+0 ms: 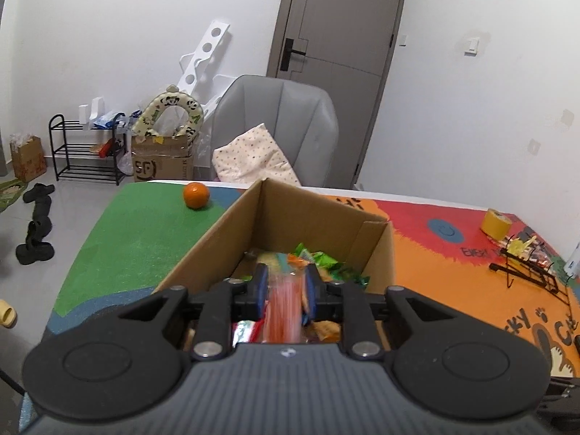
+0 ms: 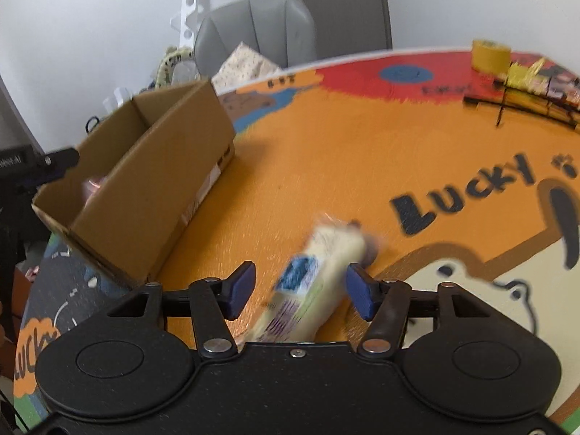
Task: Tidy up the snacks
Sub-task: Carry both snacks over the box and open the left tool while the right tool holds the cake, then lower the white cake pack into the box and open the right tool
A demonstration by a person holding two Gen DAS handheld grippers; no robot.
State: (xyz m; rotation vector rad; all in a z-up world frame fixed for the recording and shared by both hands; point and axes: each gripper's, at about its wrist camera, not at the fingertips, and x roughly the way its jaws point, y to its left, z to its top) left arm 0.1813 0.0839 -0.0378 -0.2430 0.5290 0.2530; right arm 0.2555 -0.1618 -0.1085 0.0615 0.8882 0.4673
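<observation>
The left claw (image 1: 284, 290) is clamped on a red packet (image 1: 284, 311) over the box (image 1: 308, 224); the right claw (image 2: 299, 291), apart, straddles a pale packet (image 2: 326, 268) that could be nudged askew if approached off-centre.

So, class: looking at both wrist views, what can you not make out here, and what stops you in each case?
- Left wrist view: the print on the orange-red packet between the left gripper pads, smeared by motion blur.
- Left wrist view: the cardboard box floor, covered by snacks and the gripper.
- Right wrist view: the label on the pale yellow packet, blurred.
- Right wrist view: the wire rack contents, cut off by the edge.
</observation>
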